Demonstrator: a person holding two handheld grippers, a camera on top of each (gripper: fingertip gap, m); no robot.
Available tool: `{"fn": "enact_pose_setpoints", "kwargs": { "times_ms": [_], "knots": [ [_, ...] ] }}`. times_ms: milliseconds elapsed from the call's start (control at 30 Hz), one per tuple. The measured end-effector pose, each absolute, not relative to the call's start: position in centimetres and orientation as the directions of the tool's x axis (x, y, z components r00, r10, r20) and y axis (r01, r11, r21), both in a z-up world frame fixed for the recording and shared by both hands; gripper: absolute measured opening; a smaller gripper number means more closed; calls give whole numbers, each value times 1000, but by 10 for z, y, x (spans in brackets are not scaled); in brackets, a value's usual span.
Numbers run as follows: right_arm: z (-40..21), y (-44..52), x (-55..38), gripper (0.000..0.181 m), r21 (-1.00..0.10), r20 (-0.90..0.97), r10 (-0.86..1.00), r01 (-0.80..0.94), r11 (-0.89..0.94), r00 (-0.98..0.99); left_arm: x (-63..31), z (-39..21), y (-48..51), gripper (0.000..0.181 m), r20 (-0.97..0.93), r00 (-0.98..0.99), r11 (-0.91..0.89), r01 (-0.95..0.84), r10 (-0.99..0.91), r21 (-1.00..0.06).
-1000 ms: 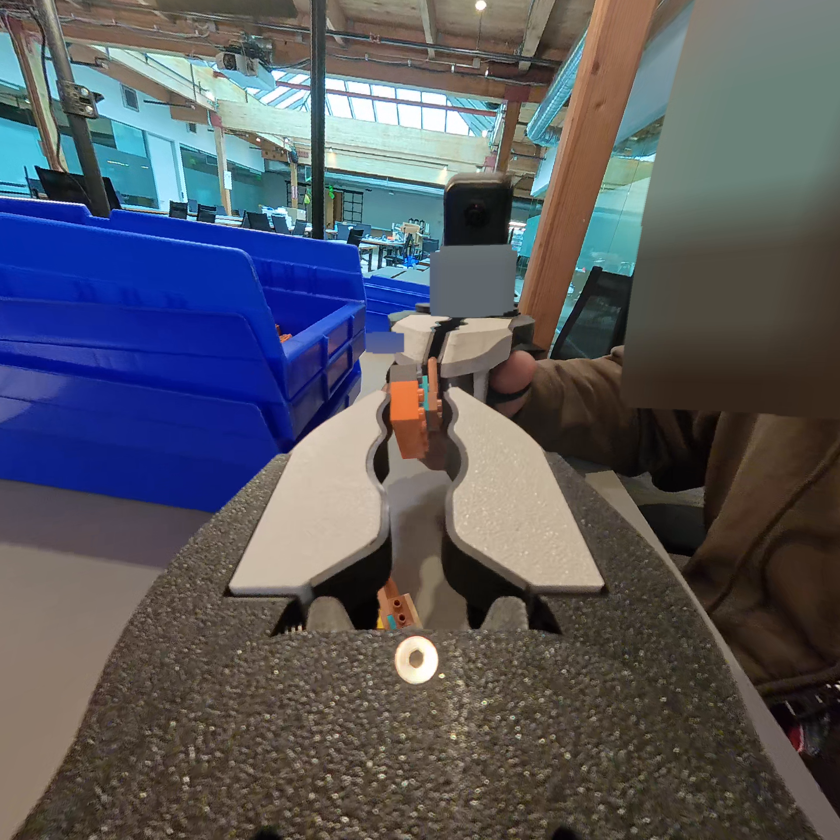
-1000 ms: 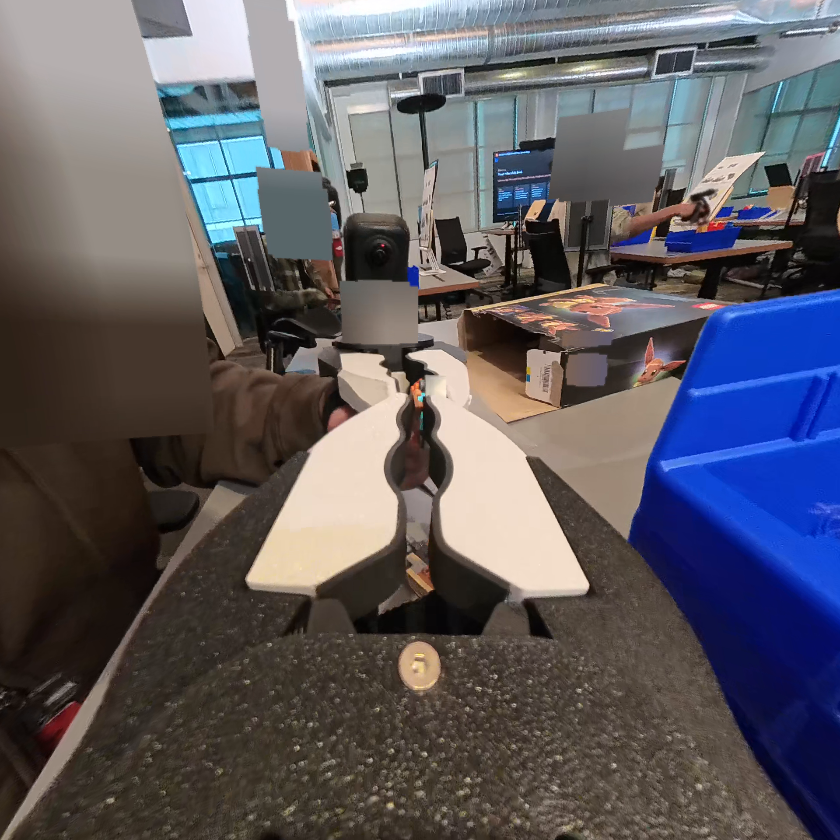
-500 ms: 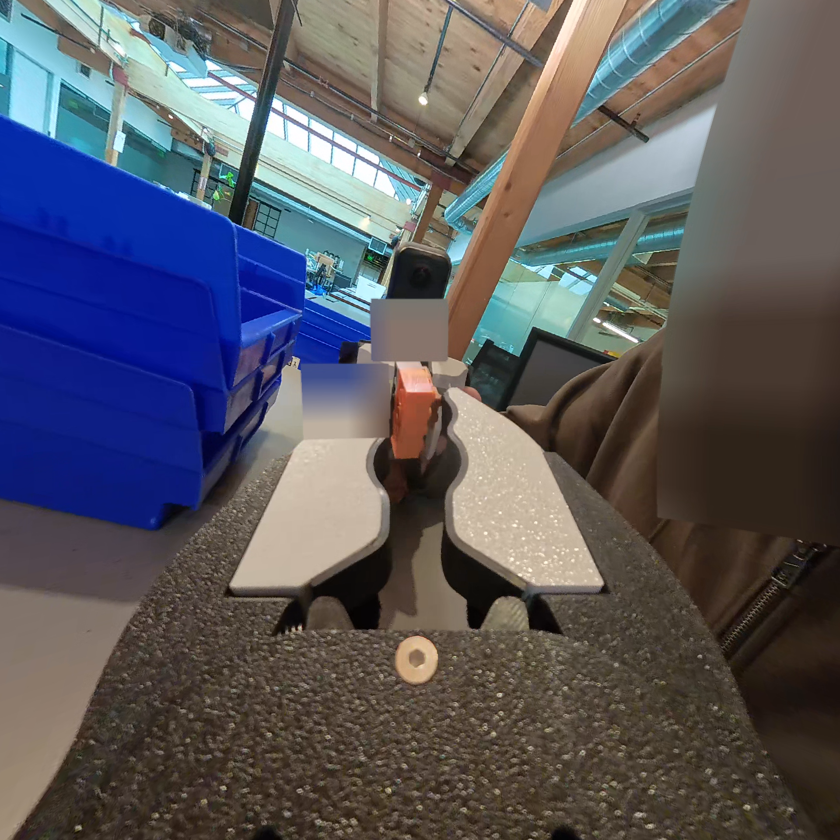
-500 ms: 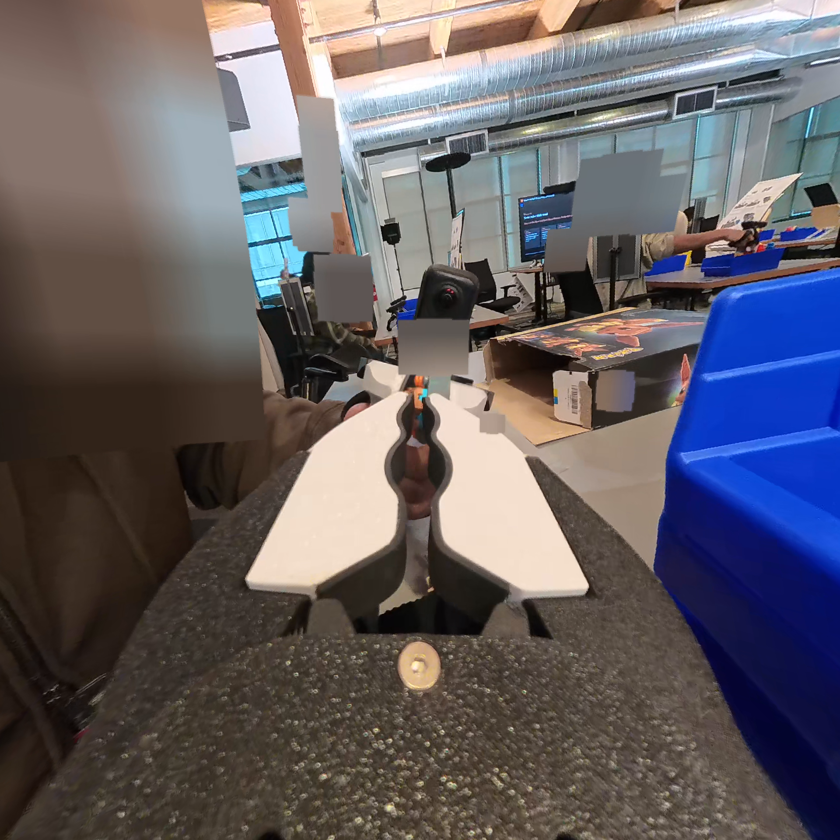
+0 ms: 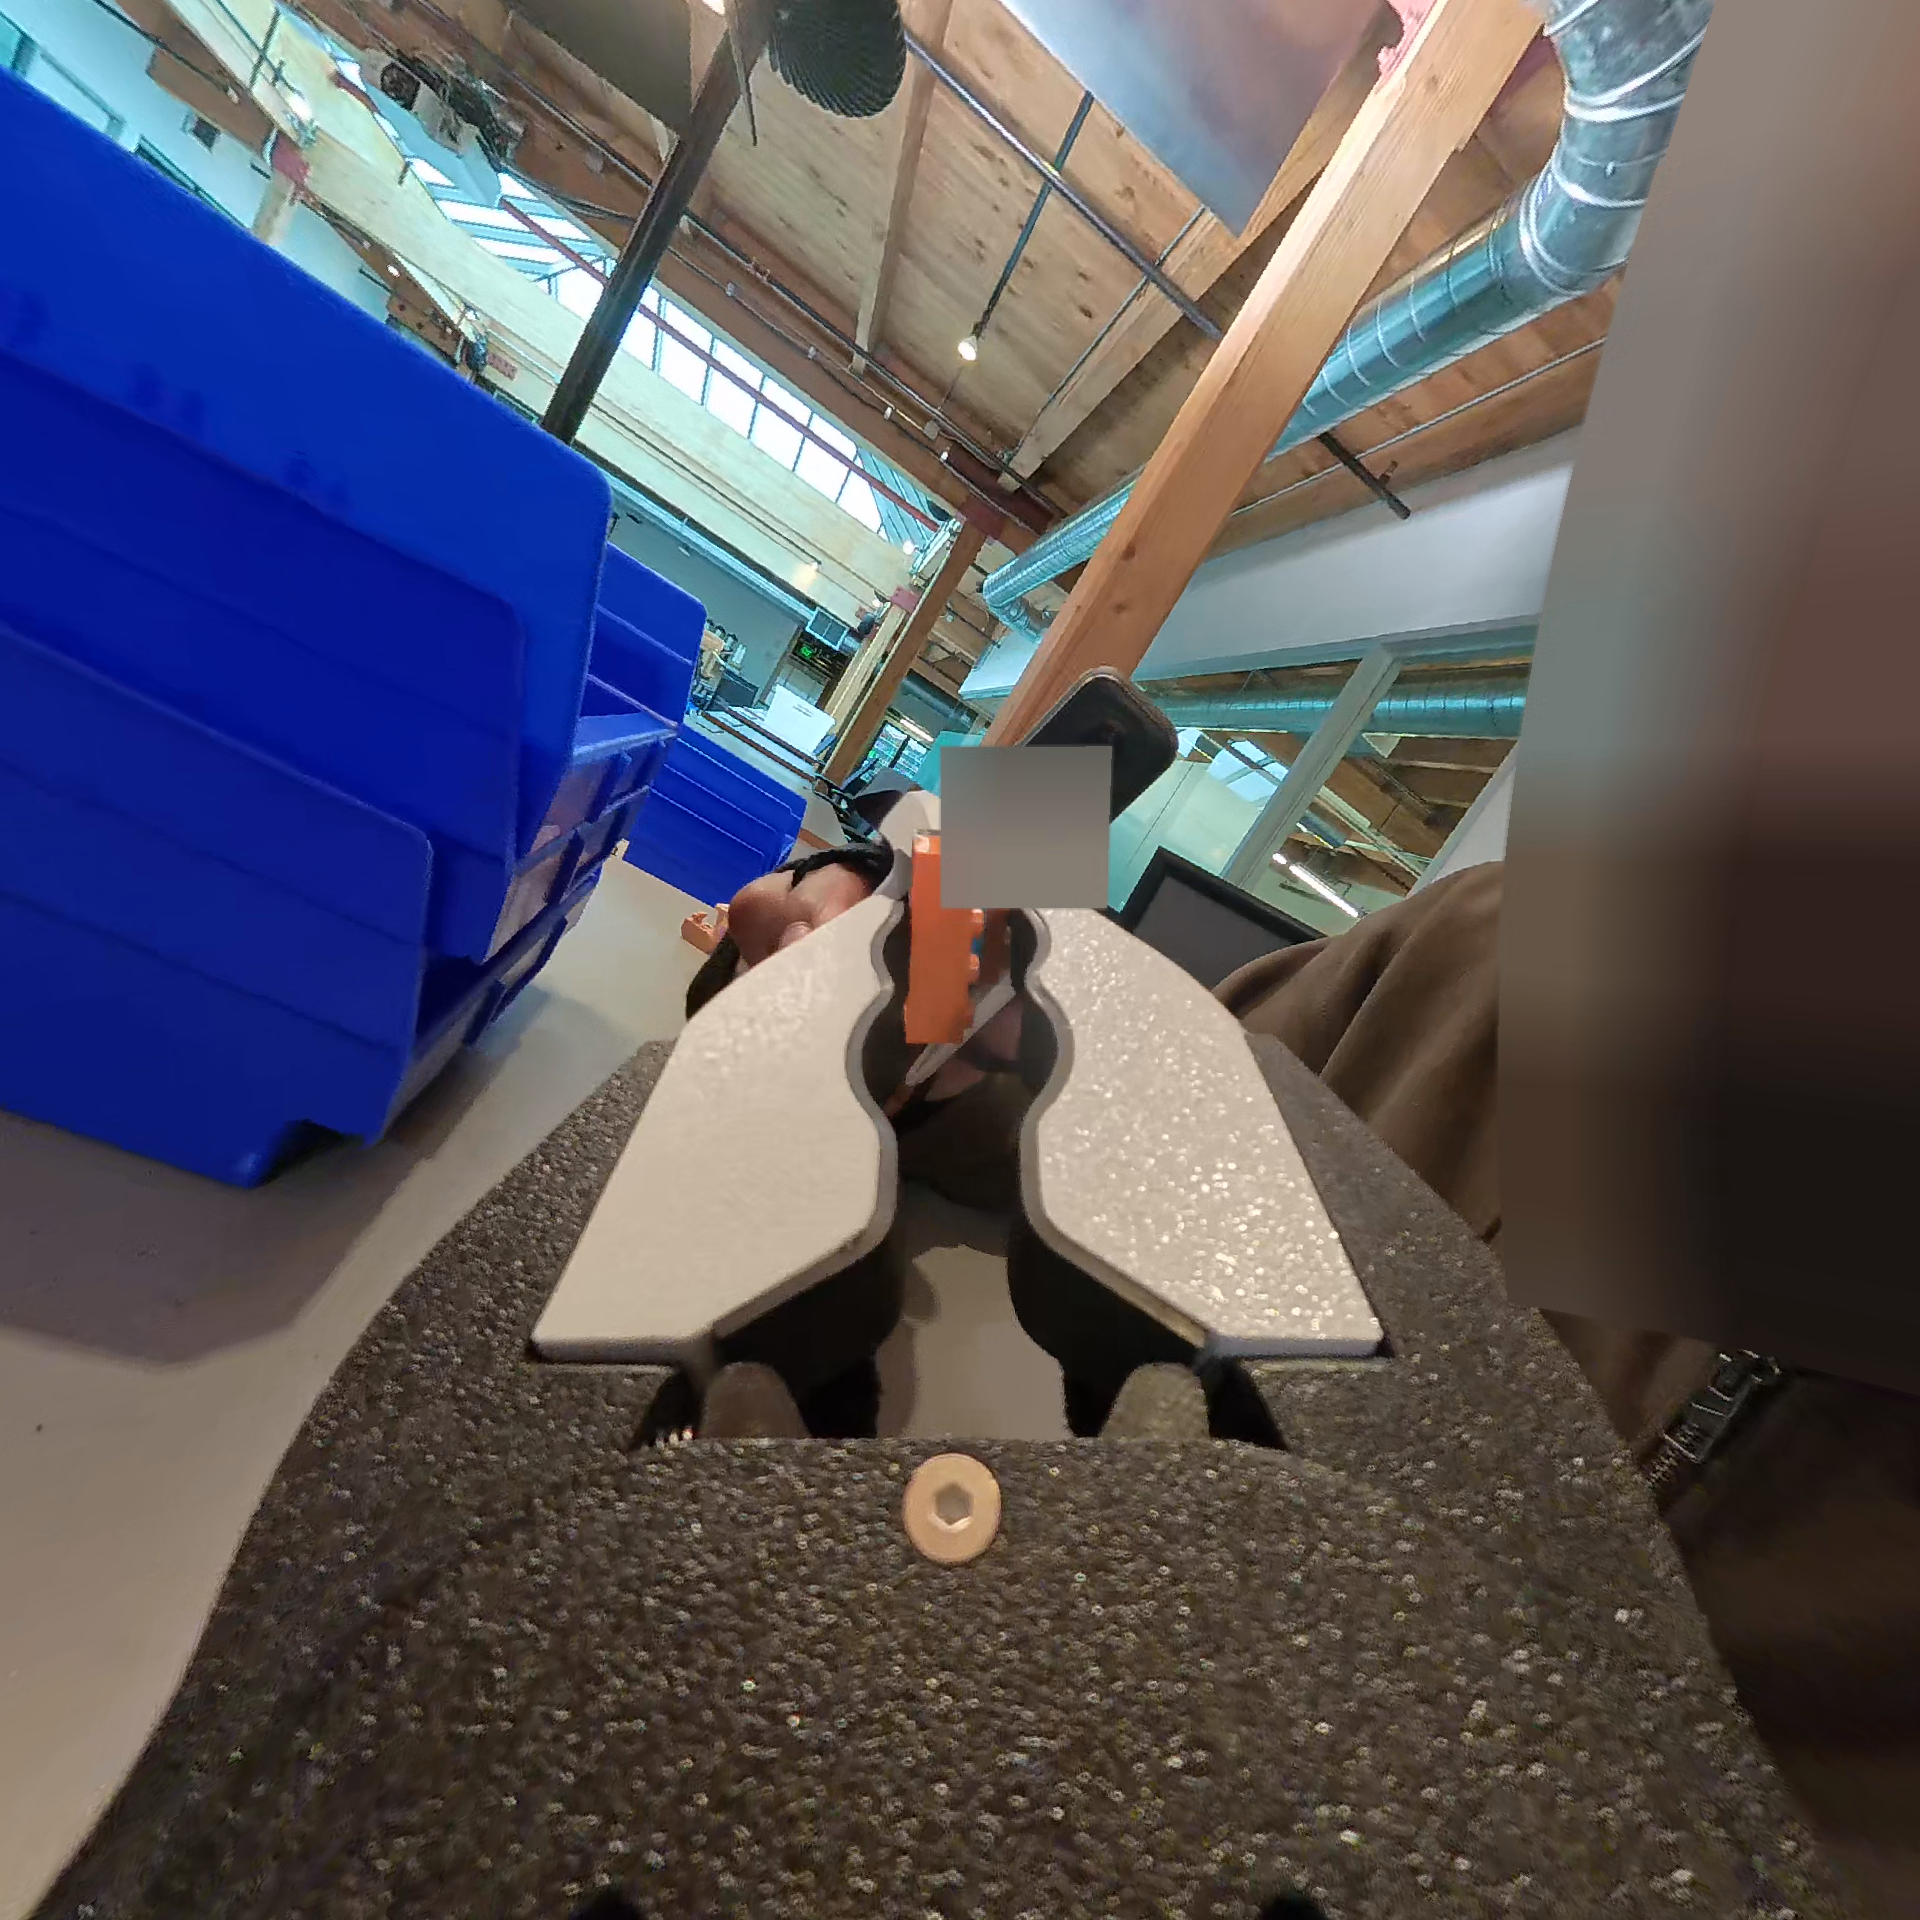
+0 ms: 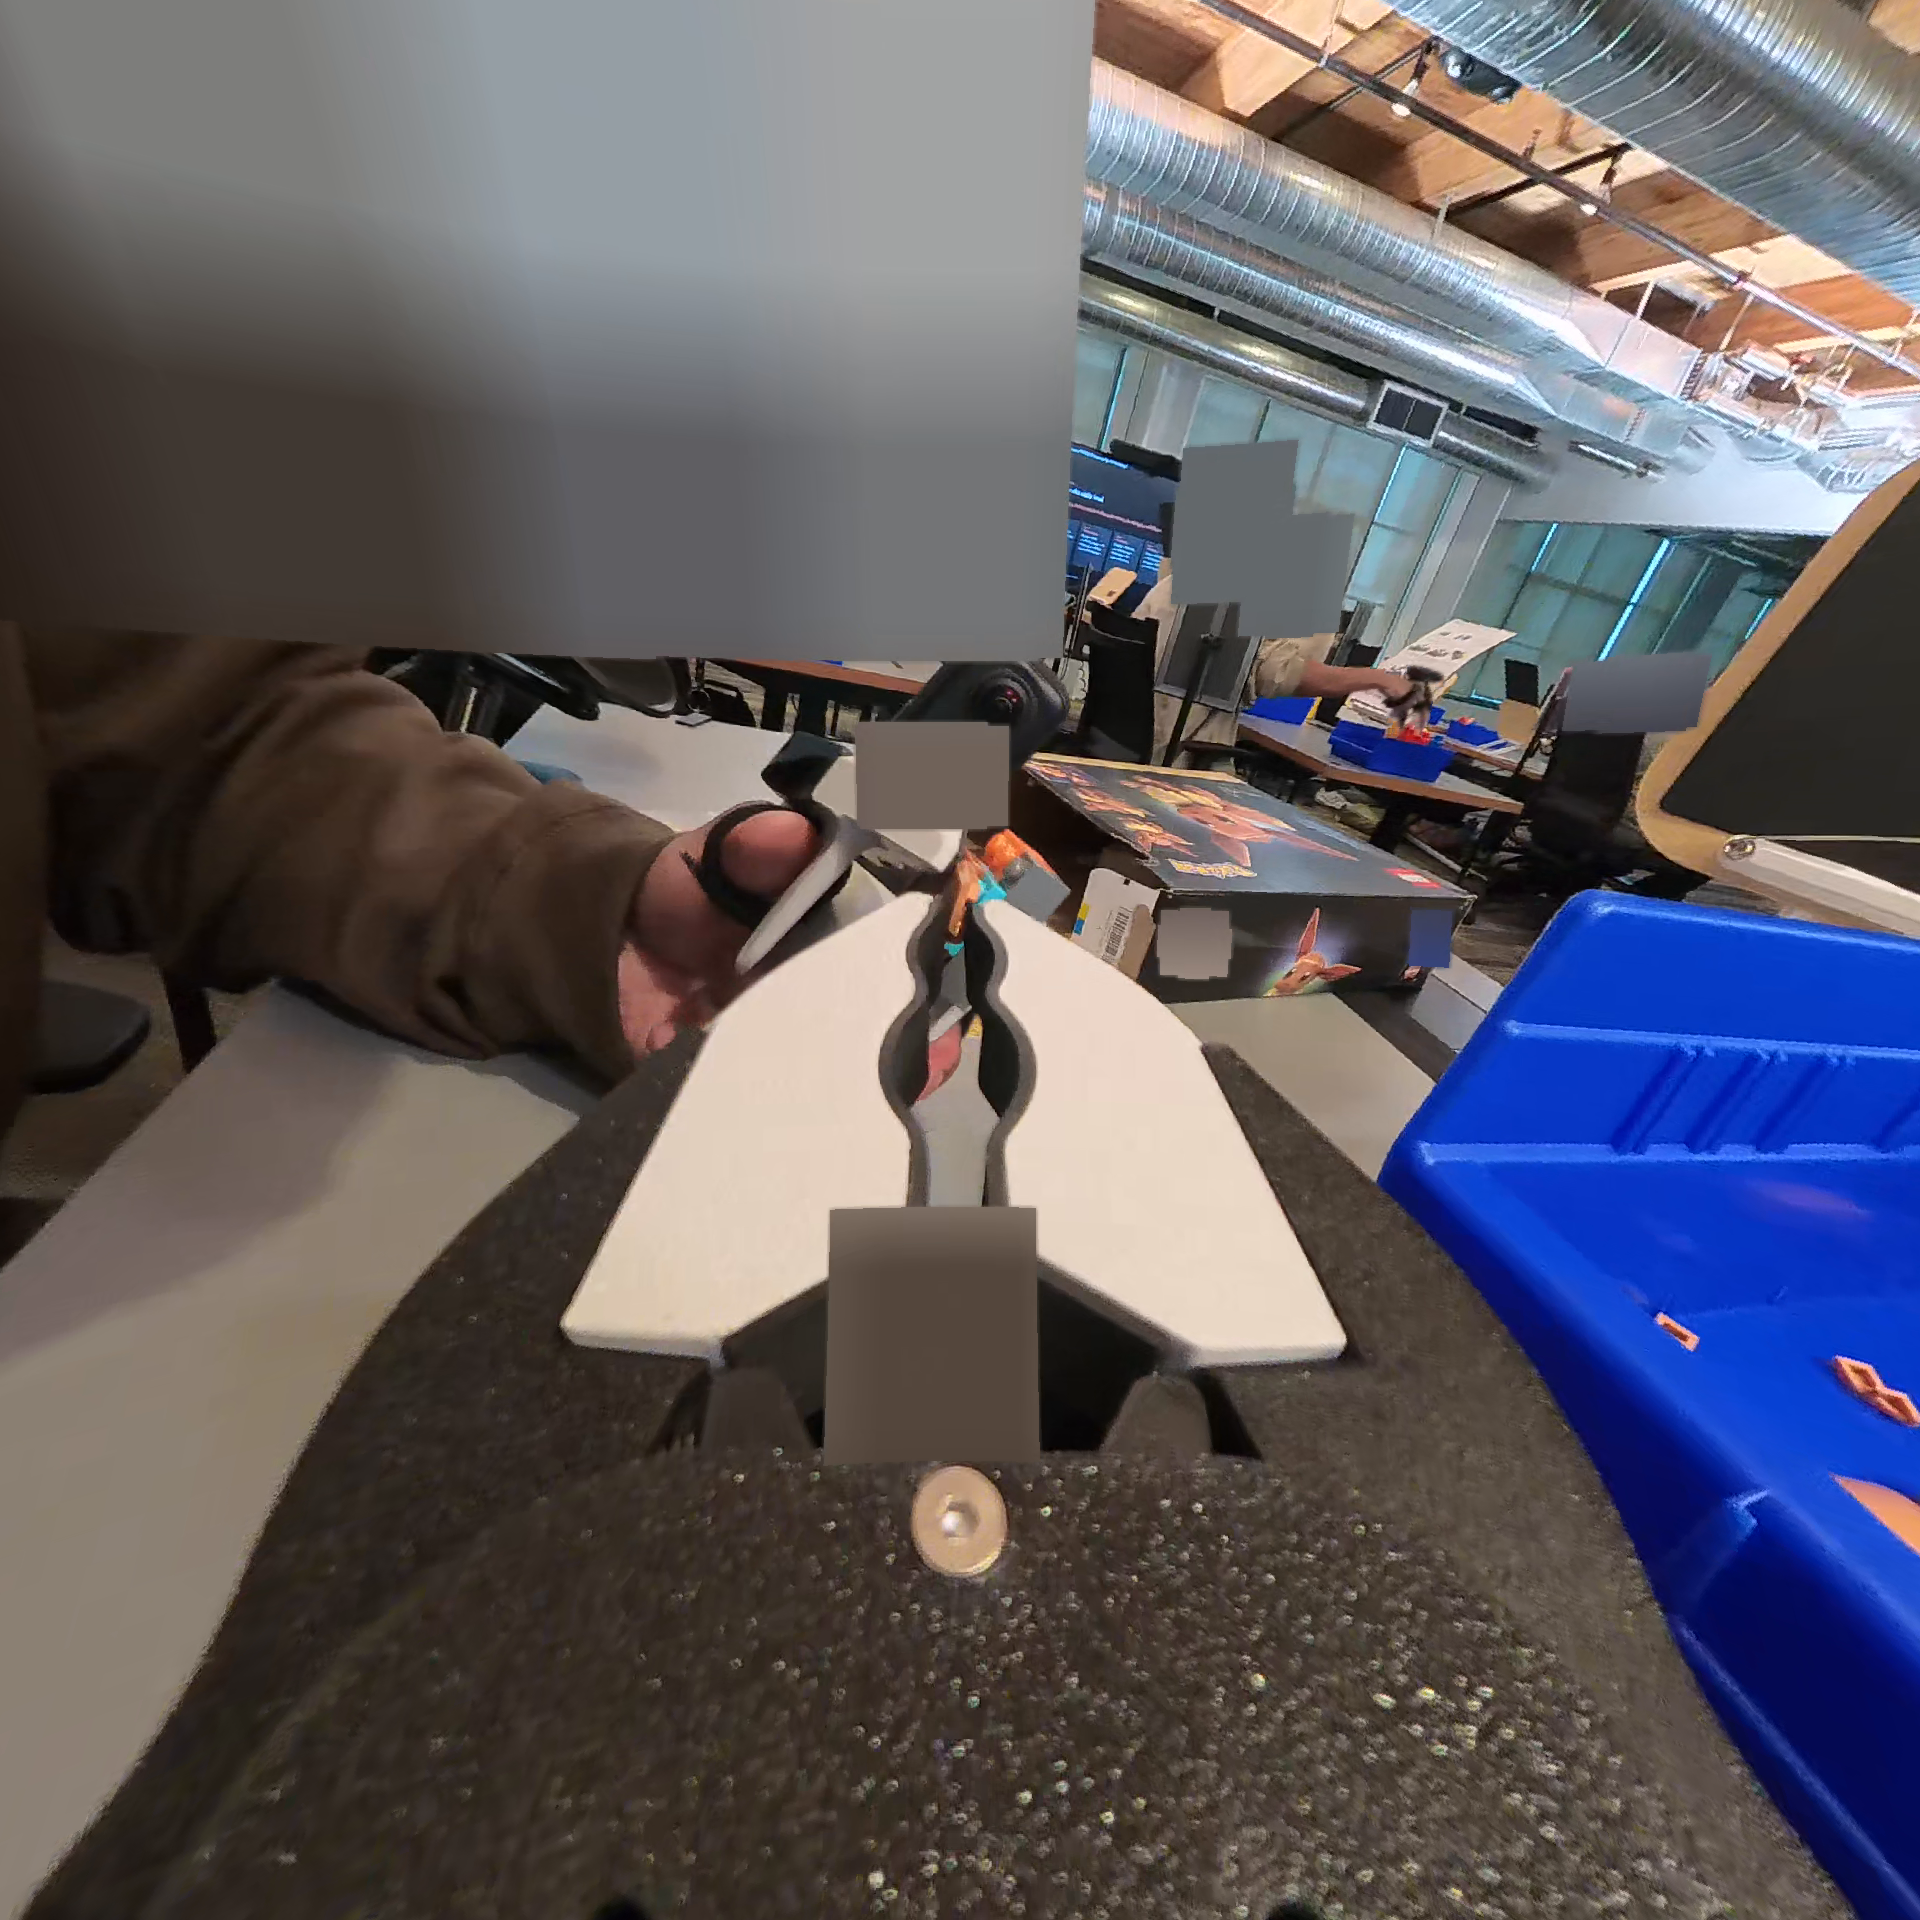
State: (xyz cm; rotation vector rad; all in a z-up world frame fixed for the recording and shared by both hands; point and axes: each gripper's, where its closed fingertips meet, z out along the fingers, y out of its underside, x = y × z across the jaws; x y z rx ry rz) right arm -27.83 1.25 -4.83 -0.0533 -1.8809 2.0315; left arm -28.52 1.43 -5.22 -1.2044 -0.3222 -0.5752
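Observation:
My left gripper is shut on an orange brick, part of a small orange, teal and grey brick assembly held upright between its tips. My right gripper faces it from the other side and is shut on the same assembly, whose orange and teal top sticks up past its tips. The two grippers meet tip to tip above the grey table. A person's hand in a brown sleeve holds the left gripper. Mosaic patches hide parts of each opposite gripper.
Stacked blue bins stand close on the left of the left gripper. Another blue bin with small orange pieces sits right of the right gripper. A printed cardboard box lies behind. A loose orange piece lies on the table. The grippers are tip to tip, or close to it.
Both wrist views have tilted and now show more ceiling. The right view has swung so the blue bin's inside shows. Both grippers keep their hold on the brick assembly.

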Motion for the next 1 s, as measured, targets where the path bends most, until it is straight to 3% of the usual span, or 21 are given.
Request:
{"fn": "enact_pose_setpoints", "kwargs": {
  "times_ms": [133,367,667,767,867,933,1000],
  "knots": [
    [-48,13,-279,4,-969,220,287,-242,-44,-932,-285,-52,15,18,540,799,244,597,-264,-764],
    [-46,11,-284,3,-958,-219,118,191,-212,-969,-289,-51,12,18,457,872,273,489,-175,-829],
    [-28,18,-275,3,-863,-374,-84,380,-334,-924,-309,-44,-5,18,388,921,353,378,-44,-856],
    [-27,23,-281,3,-920,-259,41,234,-314,-965,-309,-43,-5,18,398,916,346,389,-50,-854],
    [-5,47,-306,3,-948,-57,385,-71,-312,-921,-302,-45,2,18,382,922,311,380,-55,-871],
    [4,98,-354,3,-953,-38,771,-208,-219,-635,-298,-44,5,19,369,927,301,370,-61,-879],
    [4,133,-375,11,-969,-24,894,-209,-131,-448,-295,-43,7,18,368,927,302,372,-71,-878]
  ]
}}
